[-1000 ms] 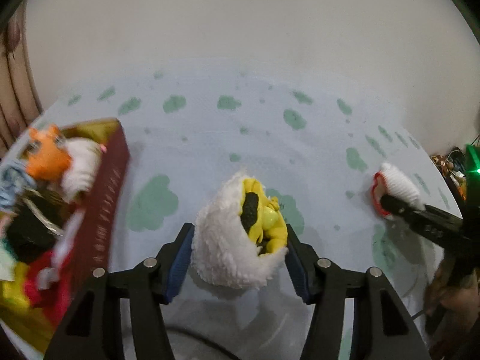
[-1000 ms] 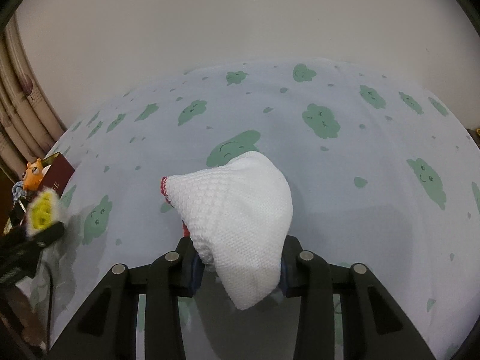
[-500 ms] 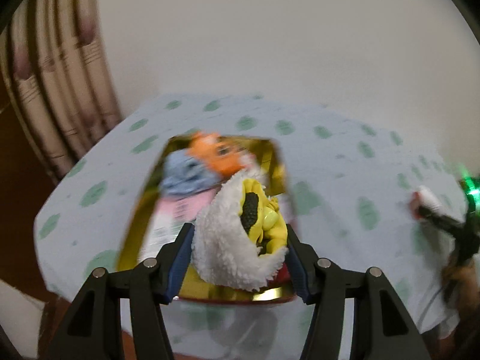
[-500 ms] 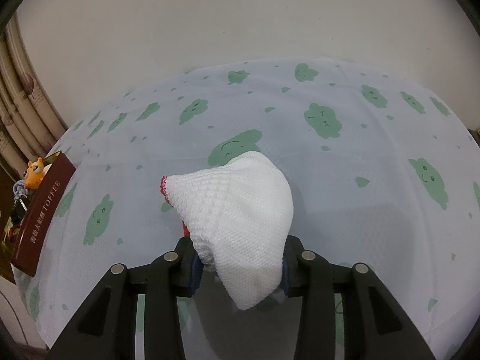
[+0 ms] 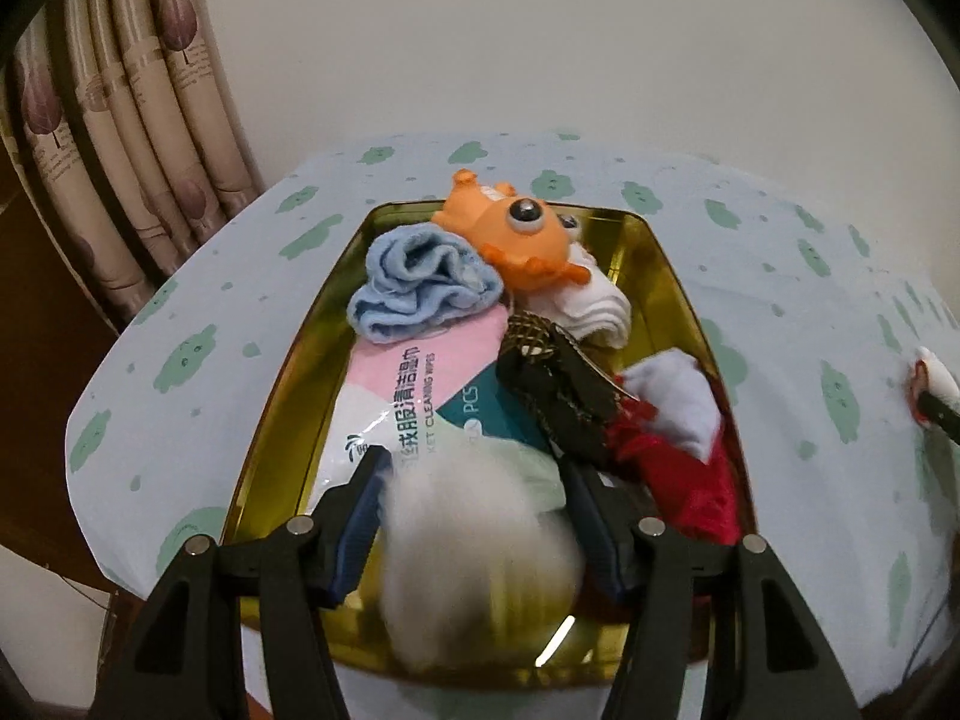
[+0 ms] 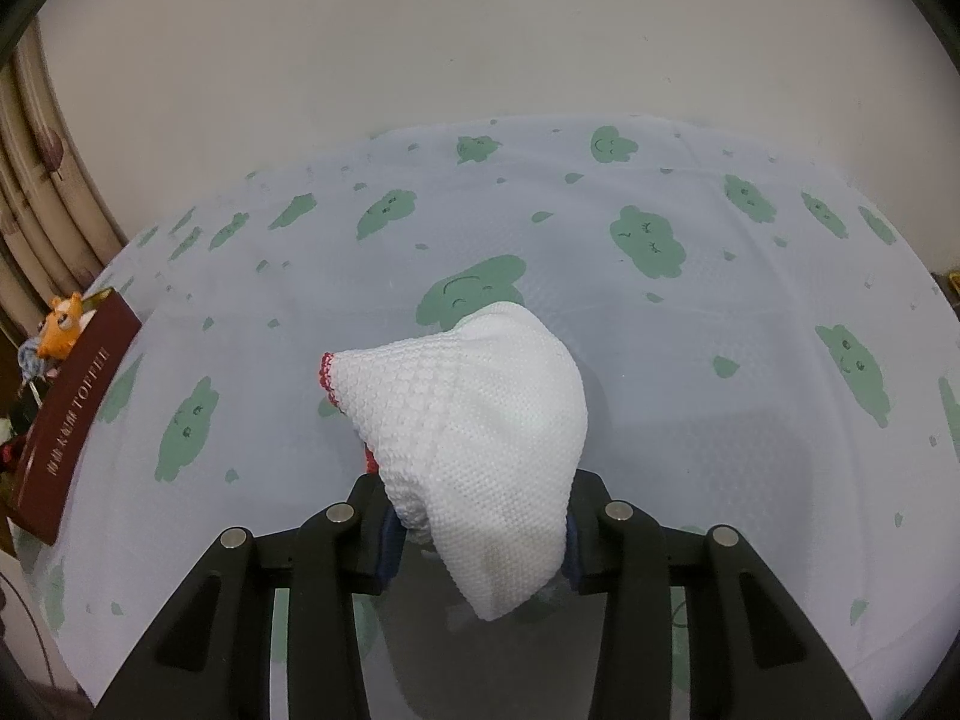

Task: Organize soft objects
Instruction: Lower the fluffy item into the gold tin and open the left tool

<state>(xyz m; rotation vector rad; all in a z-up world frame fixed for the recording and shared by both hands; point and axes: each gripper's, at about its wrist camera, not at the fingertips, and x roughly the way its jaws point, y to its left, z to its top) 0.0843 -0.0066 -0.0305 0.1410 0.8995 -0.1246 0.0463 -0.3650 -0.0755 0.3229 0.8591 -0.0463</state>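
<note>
Soft toy over a crowded tin, cloth held clear of it.

Our left gripper [image 5: 480, 516] hangs over the near end of the gold tin [image 5: 672, 276]; a blurred white fluffy toy [image 5: 480, 564] fills the gap between its fingers, grip or release we cannot tell. An orange toy [image 5: 516, 234], blue cloth [image 5: 420, 288] and wipes pack [image 5: 414, 384] crowd the tin to its rim. Our right gripper [image 6: 477, 531] holds level above open bench [image 6: 690, 408], well apart from the tin, fingers clamped on a white waffle cloth [image 6: 474, 420].
</note>
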